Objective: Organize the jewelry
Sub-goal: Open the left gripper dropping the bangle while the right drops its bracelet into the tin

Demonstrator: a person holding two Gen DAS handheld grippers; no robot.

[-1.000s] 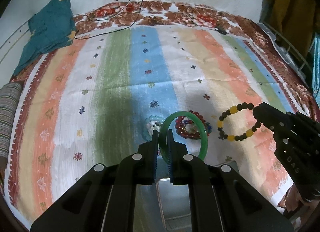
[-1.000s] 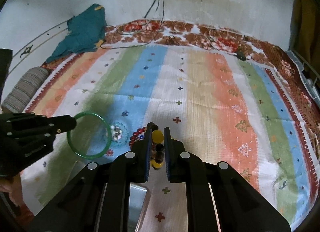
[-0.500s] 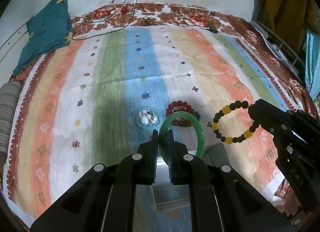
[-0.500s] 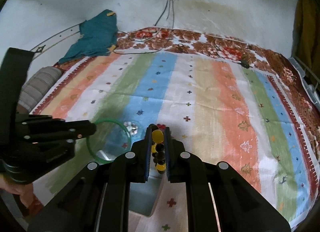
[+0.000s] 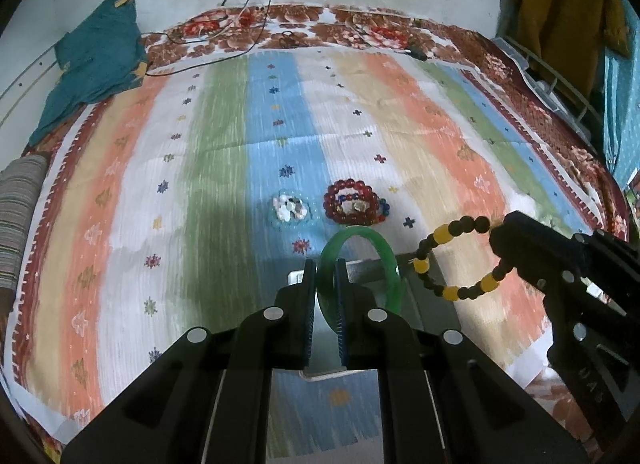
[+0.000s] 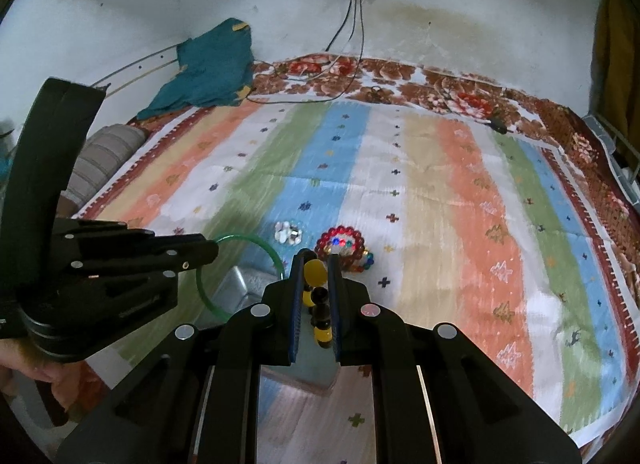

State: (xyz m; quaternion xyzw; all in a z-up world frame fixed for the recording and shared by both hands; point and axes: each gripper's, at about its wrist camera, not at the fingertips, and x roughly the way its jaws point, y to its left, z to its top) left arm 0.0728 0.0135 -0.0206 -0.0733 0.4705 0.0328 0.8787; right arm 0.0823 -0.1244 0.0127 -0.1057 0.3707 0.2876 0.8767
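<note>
left gripper clamps bangle upright | right gripper pinches beads | tray lower centre, just beneath both | left nearer

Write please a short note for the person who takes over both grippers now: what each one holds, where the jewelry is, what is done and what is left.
Left gripper: shut on the green bangle.
Right gripper: shut on the black-and-yellow bead bracelet.
Both are held above the metal box at the near edge of the striped bedsheet.
Lying on the sheet: the red bead bracelet and the white shell piece.
Done: two pieces lifted.
Left: drop them in, then probably collect the other two.
</note>
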